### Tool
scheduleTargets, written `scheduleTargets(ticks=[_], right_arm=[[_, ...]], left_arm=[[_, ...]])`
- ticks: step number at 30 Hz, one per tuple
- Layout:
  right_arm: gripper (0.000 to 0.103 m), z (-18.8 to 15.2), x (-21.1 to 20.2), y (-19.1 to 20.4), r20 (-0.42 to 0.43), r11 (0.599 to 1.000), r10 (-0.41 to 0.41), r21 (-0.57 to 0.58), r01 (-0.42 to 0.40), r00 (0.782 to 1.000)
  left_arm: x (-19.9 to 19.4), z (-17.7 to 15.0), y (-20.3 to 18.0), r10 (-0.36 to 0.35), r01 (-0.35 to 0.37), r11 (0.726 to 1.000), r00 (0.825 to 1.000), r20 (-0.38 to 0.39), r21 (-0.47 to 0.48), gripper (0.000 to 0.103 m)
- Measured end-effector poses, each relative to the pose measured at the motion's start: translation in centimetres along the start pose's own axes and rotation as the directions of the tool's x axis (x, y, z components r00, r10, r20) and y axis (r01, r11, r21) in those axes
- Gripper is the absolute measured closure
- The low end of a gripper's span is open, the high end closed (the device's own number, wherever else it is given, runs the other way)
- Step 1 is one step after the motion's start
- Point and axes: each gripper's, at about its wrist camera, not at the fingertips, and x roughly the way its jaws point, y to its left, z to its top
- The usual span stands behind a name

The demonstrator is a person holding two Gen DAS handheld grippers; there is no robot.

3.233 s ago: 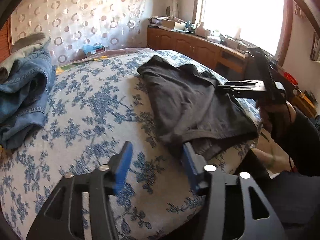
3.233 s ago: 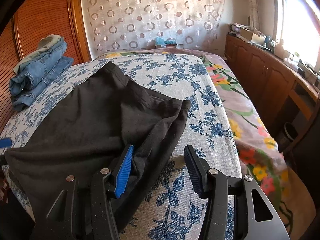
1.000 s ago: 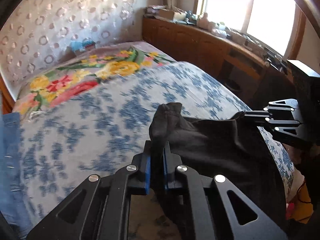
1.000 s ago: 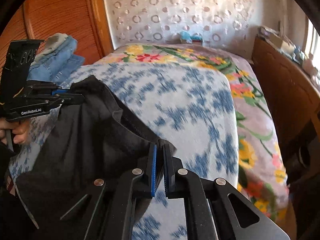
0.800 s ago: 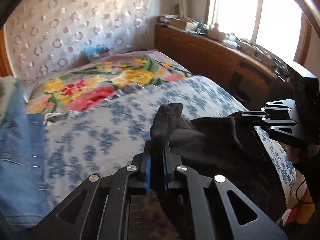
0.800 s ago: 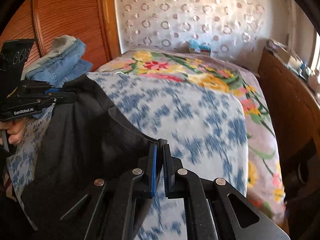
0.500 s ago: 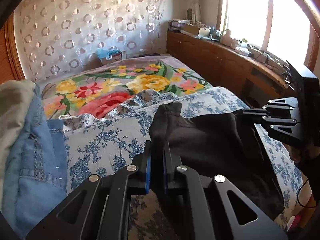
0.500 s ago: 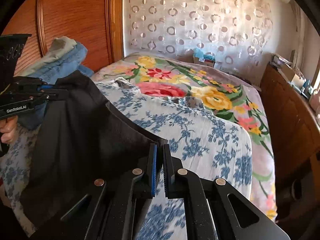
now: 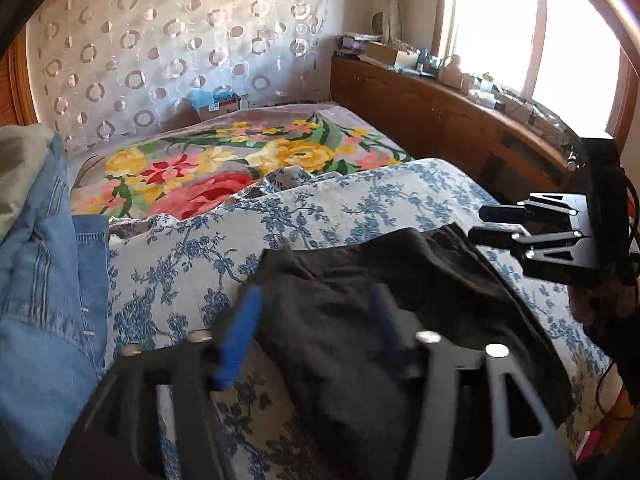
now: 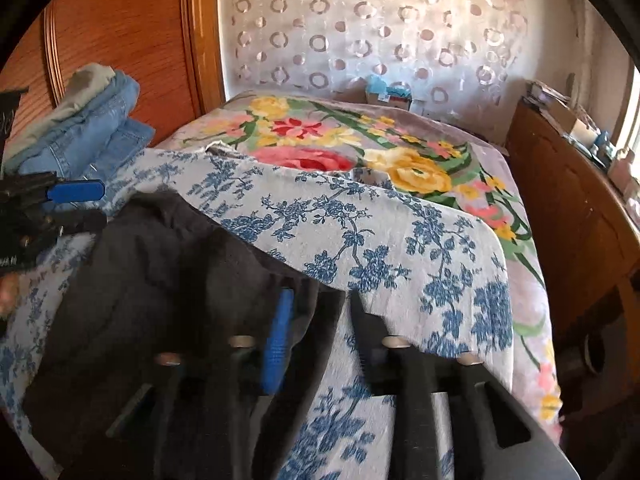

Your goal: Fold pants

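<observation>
Sunlit bedroom, circle-patterned curtain at the back, and the bed point(image 9: 360, 204) under its blue-flowered cover is the work area. Spread across the near part of that cover lie the black pants point(image 9: 360, 320), folded over and lying slack — their long axis runs side to side between the two hands. The left gripper point(image 9: 312, 328) has just been opening: its blue pads stand well apart, the fabric's far-left corner lying loose between them, nothing pinched. Same story on the other side — the right gripper point(image 10: 320, 328) has just been opening too, jaws at a moderate gap, the cloth's right edge lying by its left pad and under that finger, released as far as one can judge. Each gripper sits at its own end of the garment, so neither is nearer overall; the next fold likely turns on bringing one end across to the other along that side-to-side line. A stack of blue jeans point(image 10: 88, 136) waits at the far left, just beside the pants' left edge.
</observation>
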Motion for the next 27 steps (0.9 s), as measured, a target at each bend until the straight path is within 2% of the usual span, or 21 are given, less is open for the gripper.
scheduleTargets(ticks=[2,9,12,18,21,23,25,27], right_arm=[[0.059,-0.7,-1.0,0.5,0.015,1.000,0.007,0.007,-0.008,1.000],[0.059,-2.8,-1.3,1.8,-0.012,1.000,0.020,0.001,-0.020,1.000],[0.059,-2.6,-0.3,1.7,-0.024,1.000,0.015,0.015,-0.015,1.000],[0.068,-1.0,2.0,0.3,-0.042,0.997,0.017,0.072,-0.013,0.999],[0.078,-0.4,2.9,0.1,-0.059,0.997,0.031,0.075,-0.027,0.998],[0.099,-0.3,3.2,0.4,-0.063,0.998,0.028,0.050,-0.024,0.998],[0.101,-0.4,2.8,0.1,-0.035,0.999,-0.012,0.042,0.014,0.999],[0.101,-0.4,2.3,-0.6,-0.013,0.995,-0.057,0.080,0.058,0.998]], left_arm=[[-0.6,-0.4,-0.4,0.003,-0.003,1.000,1.000,0.011,0.005,0.028],[-2.4,-2.7,-1.9,0.006,-0.007,0.999,1.000,0.030,0.033,0.028],[-2.5,-3.5,-2.1,0.009,-0.010,0.999,1.000,0.024,0.039,0.028],[-2.9,-4.8,-2.2,-0.003,0.002,1.000,1.000,0.021,0.024,0.028],[-2.9,-5.1,-1.9,-0.010,0.010,1.000,1.000,0.017,0.010,0.028],[-2.9,-5.3,-1.7,-0.007,0.007,1.000,1.000,0.015,0.007,0.028],[-2.9,-5.5,-1.8,-0.006,0.006,1.000,1.000,0.013,0.009,0.028],[-3.2,-5.9,-1.9,-0.007,0.007,1.000,1.000,0.013,0.012,0.028]])
